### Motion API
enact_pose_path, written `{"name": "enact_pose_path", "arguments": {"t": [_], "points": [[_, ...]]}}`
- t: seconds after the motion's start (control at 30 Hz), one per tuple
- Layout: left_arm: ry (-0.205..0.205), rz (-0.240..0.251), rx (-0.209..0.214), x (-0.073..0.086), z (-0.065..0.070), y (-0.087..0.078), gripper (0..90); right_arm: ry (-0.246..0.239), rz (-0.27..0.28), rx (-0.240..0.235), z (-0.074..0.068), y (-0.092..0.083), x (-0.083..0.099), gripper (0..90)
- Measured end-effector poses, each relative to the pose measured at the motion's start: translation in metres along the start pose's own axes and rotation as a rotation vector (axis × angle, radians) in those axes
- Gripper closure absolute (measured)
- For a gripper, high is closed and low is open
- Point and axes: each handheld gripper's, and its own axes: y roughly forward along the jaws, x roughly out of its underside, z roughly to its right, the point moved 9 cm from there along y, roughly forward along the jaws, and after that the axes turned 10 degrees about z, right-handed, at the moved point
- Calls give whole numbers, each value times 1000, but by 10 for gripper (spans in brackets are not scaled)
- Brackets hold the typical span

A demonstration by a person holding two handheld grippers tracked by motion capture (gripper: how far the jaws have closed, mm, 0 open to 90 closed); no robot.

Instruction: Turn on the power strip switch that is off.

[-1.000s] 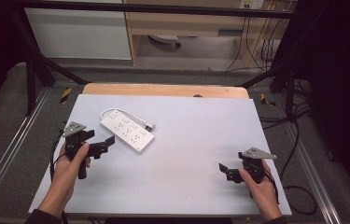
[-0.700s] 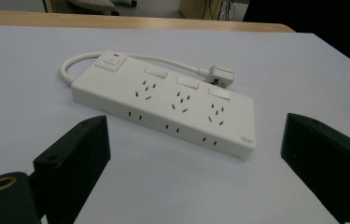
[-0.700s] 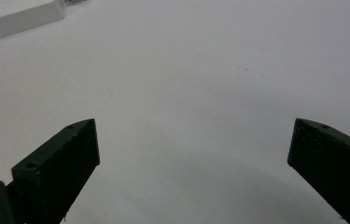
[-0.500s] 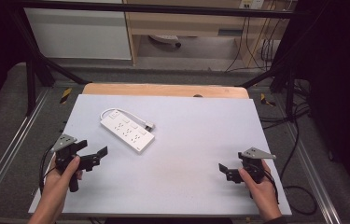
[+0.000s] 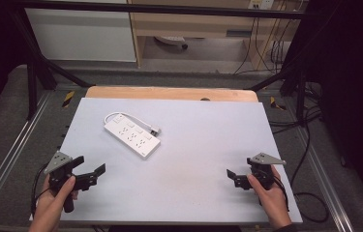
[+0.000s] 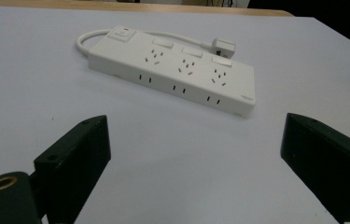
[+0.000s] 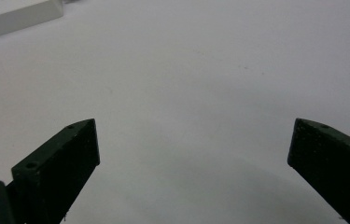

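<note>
The left tongs (image 5: 91, 170) rest near the worktop's (image 5: 203, 145) front-left corner with jaws wide apart, pointed toward the white power strip (image 5: 132, 135), probably ready to take it. The strip lies free in the back-left part, cord tucked alongside. The right tongs (image 5: 231, 176) wait spread and empty near the front-right corner.

Black grippers (image 5: 90, 169) (2 grey plates), trailing cables.

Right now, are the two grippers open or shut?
Left gripper: open, holding nothing, facing the power strip.
Right gripper: open, holding nothing.
</note>
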Motion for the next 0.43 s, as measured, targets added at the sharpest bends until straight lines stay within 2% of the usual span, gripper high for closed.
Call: {"name": "enact_pose_path", "arguments": {"t": [0.2,0.33,0.43], "points": [[6,-5,16,21,6,-4,85,-2,-4,4,1,0,1,26],[15,-35,30,36,11,-2,89,-3,-8,14,2,1,1,26],[33,-54,42,41,18,2,94,-6,-35,50,7,4,5,24]]}}
